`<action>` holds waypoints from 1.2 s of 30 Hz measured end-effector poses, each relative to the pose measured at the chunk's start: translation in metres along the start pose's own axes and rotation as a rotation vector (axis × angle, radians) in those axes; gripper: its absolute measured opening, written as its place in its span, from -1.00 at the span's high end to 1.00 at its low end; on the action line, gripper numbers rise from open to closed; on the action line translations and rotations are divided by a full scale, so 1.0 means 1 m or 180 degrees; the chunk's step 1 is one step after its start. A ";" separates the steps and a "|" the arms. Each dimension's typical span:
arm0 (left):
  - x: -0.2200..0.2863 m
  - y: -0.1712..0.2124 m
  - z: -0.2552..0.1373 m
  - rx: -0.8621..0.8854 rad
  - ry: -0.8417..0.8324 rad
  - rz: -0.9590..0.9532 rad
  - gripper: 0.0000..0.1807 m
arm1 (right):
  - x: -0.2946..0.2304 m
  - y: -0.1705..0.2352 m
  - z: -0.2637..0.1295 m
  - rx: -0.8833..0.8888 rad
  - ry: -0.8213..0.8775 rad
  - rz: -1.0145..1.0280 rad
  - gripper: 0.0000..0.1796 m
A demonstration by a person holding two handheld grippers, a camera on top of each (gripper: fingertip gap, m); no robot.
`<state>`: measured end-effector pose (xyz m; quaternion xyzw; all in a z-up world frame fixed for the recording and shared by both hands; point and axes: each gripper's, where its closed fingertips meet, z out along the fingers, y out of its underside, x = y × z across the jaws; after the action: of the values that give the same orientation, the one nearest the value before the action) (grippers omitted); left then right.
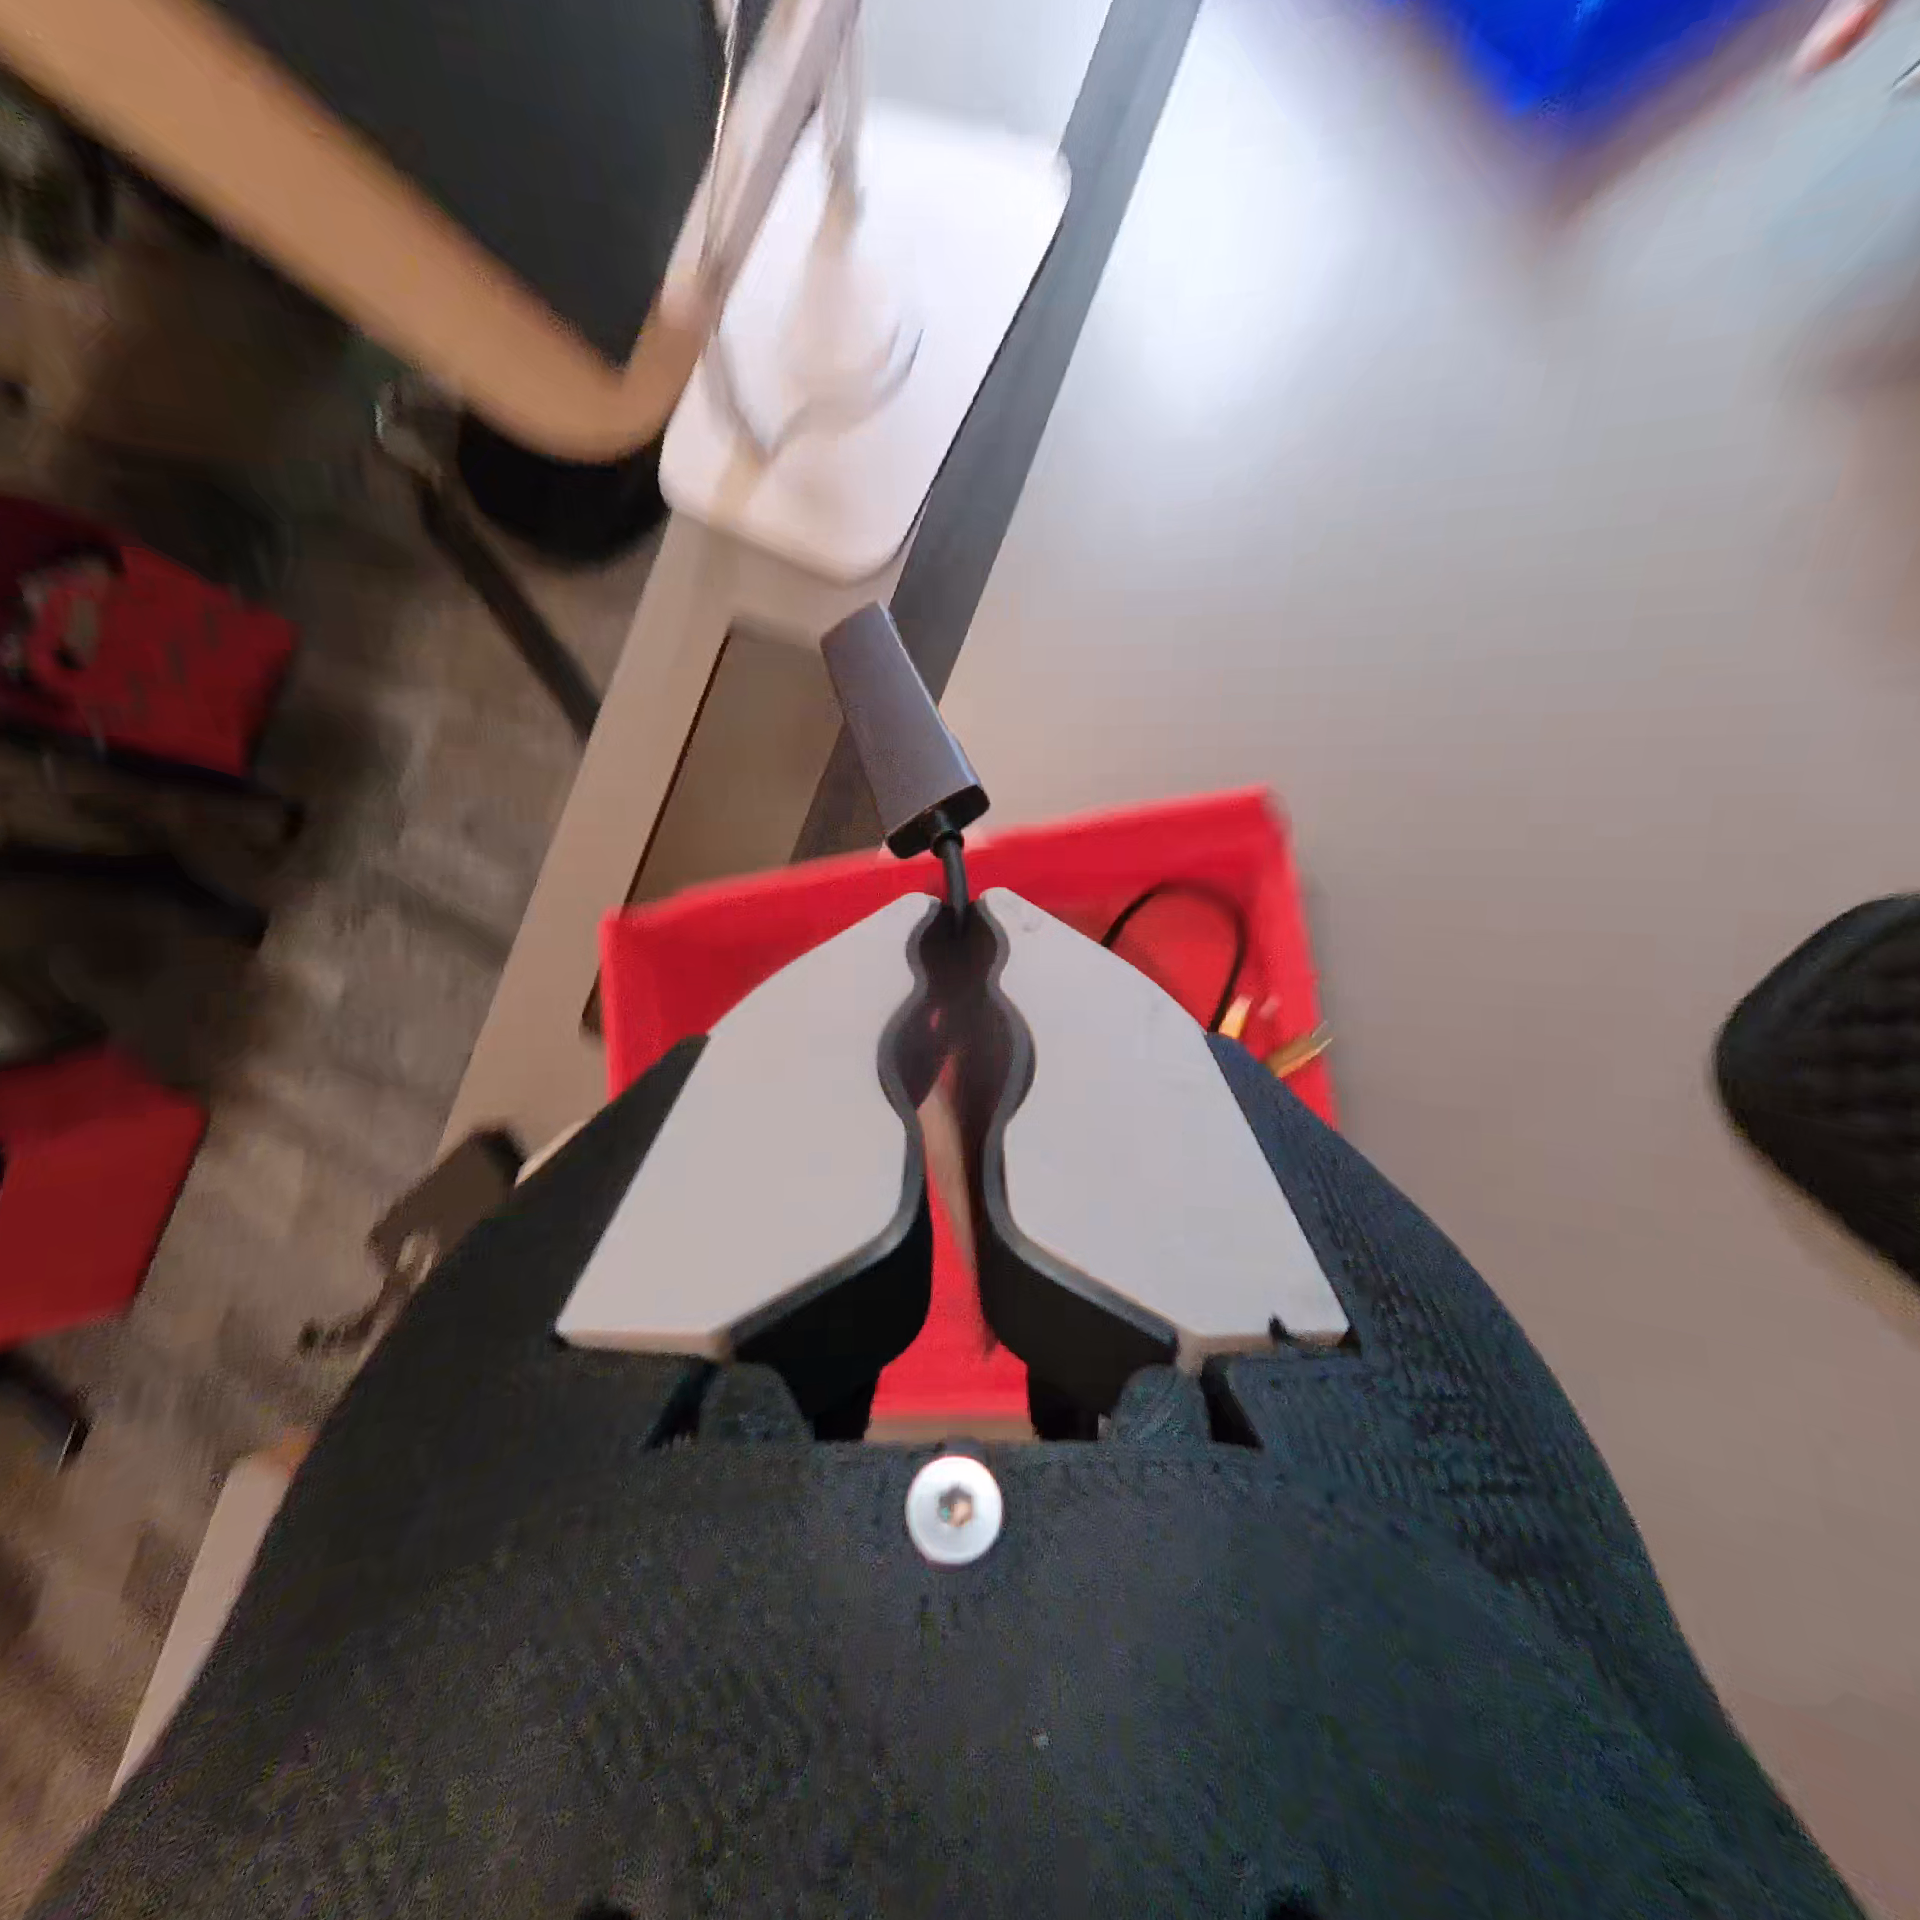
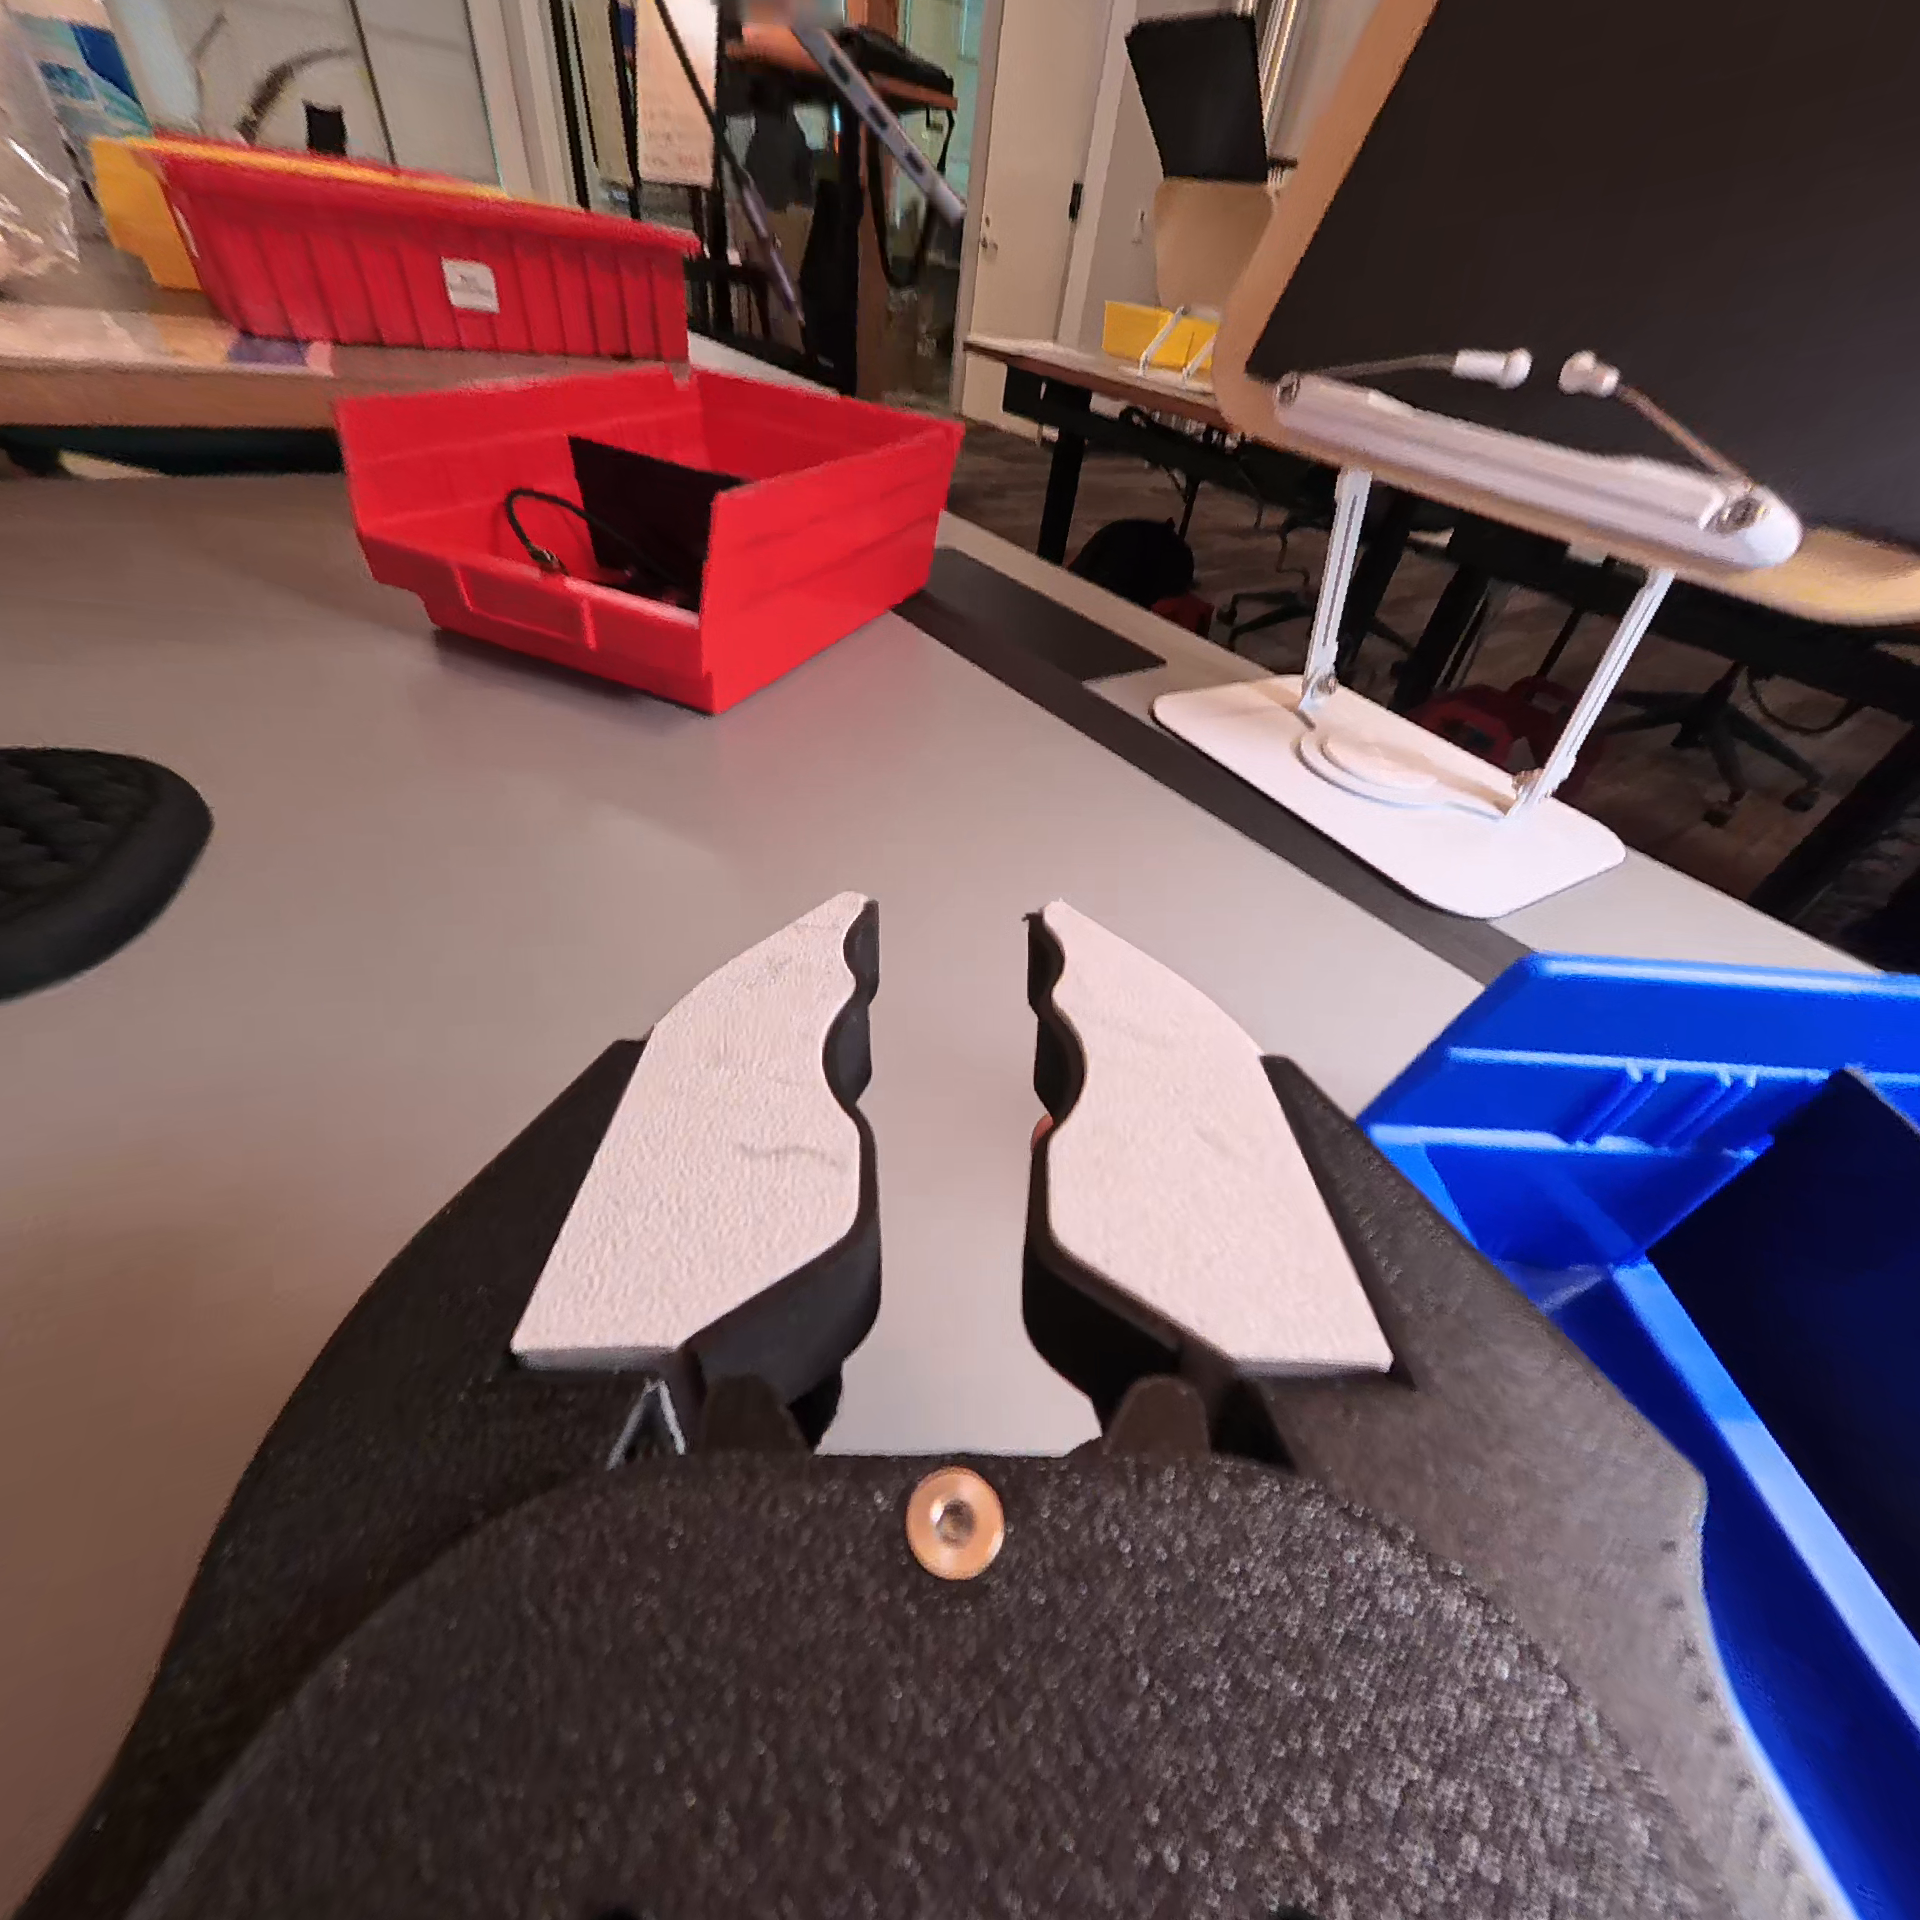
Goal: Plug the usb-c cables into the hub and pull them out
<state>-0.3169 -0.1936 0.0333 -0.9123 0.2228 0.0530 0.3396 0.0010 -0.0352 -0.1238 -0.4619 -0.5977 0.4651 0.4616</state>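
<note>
My left gripper (image 1: pixel 958 906) is shut on the black cord of a dark grey hub (image 1: pixel 902 732), which sticks out beyond the fingertips, held in the air above a red bin (image 1: pixel 790 935). A black cable (image 1: pixel 1195 920) with gold-coloured plugs lies in that bin. My right gripper (image 2: pixel 954 920) is open and empty, low over the grey table (image 2: pixel 520 831). In the right wrist view the red bin (image 2: pixel 644 540) stands farther off on the table with a black cable (image 2: pixel 535 530) and a black divider in it. The left gripper does not show in that view.
A blue bin (image 2: pixel 1683 1195) stands close on the right of my right gripper. A white stand (image 2: pixel 1392 790) carrying a tilted board sits at the table's far edge. A black mesh pad (image 2: pixel 83 852) lies on the left. Another red bin (image 2: pixel 416 260) stands on a table behind. Some 40 centimeters of space lies between my two pairs of fingers.
</note>
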 end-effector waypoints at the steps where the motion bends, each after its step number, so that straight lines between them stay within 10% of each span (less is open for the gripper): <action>1: 0.016 -0.018 -0.002 0.0266 0.0083 0.0060 0.95 | -0.001 -0.008 -0.001 0.0106 -0.0028 0.0026 0.69; 12: 0.219 -0.142 0.034 0.3002 0.1908 0.0251 0.96 | -0.020 -0.131 -0.018 0.1241 -0.0226 -0.0521 0.30; 18: 0.238 -0.164 0.053 0.3484 0.2492 0.0050 0.96 | -0.056 -0.152 -0.033 0.1061 -0.0643 -0.1280 0.90; 27: 0.203 -0.157 0.074 0.2589 0.0751 0.0199 0.62 | -0.042 -0.149 -0.014 -0.0141 -0.0830 -0.1874 0.90; 36: 0.245 -0.161 0.120 0.2007 0.0432 0.1051 0.78 | -0.056 -0.139 0.002 -0.0070 -0.1120 -0.1451 0.90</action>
<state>-0.0200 -0.0991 -0.0236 -0.7159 0.3946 -0.0248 0.5755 -0.0099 -0.1101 0.0057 -0.2328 -0.7620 0.4158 0.4384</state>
